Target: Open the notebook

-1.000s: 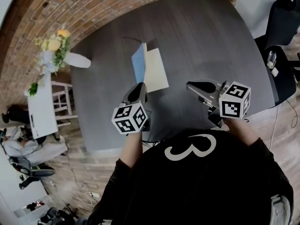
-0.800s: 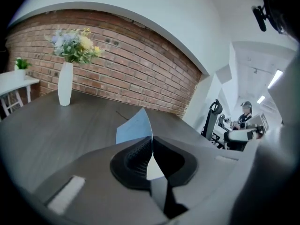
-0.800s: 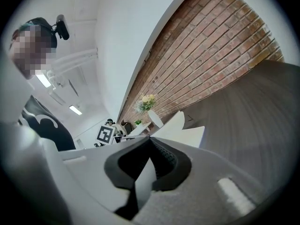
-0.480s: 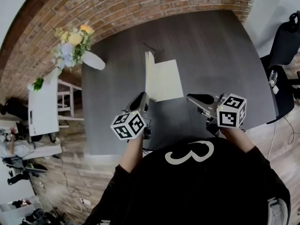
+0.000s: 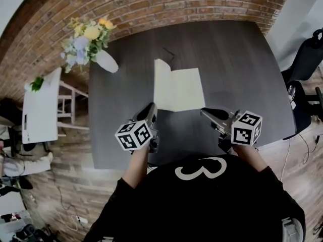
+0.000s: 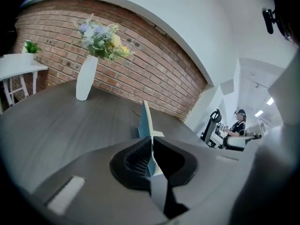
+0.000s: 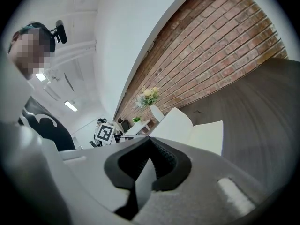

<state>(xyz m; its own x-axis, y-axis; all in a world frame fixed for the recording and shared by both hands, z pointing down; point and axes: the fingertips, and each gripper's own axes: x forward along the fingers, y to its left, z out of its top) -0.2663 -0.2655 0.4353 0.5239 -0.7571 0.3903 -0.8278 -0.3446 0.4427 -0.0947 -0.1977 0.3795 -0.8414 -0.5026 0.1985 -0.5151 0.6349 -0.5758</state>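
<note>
Vase (image 5: 106, 62) of flowers stands at the 10 o'clock corner of the dark table (image 5: 237, 59), well clear of the work. Left gripper (image 5: 151, 107) sits at 7 o'clock of the notebook (image 5: 184, 89), jaws pinched nearly together. In the left gripper view the thin cover (image 5: 160, 84) runs straight out of the slit between them, so I read it as clamped on the cover's near free corner. Notebook lies mid-table, dead ahead at 12 o'clock from the person, spine running away from them. The cover stands raised, tipped a little past upright toward 9 o'clock, its pale inner face showing from above and its blue outer face showing in the left gripper view. A cream page lies flat and bare to the right of the spine. Judgement: the opening is well over halfway, and what is left is to lay the cover flat on the table at 9 o'clock and let go. Right gripper (image 5: 206, 111) hovers off the notebook's 5 o'clock corner, jaws closed together on nothing, apart from the page. Writing: none legible on cover or page, no brand seen. The gripper cubes (image 5: 133, 135) carry only black-and-white square markers. A large pale "3" shows on the person's black shirt (image 5: 202, 200) at 6 o'clock.
</note>
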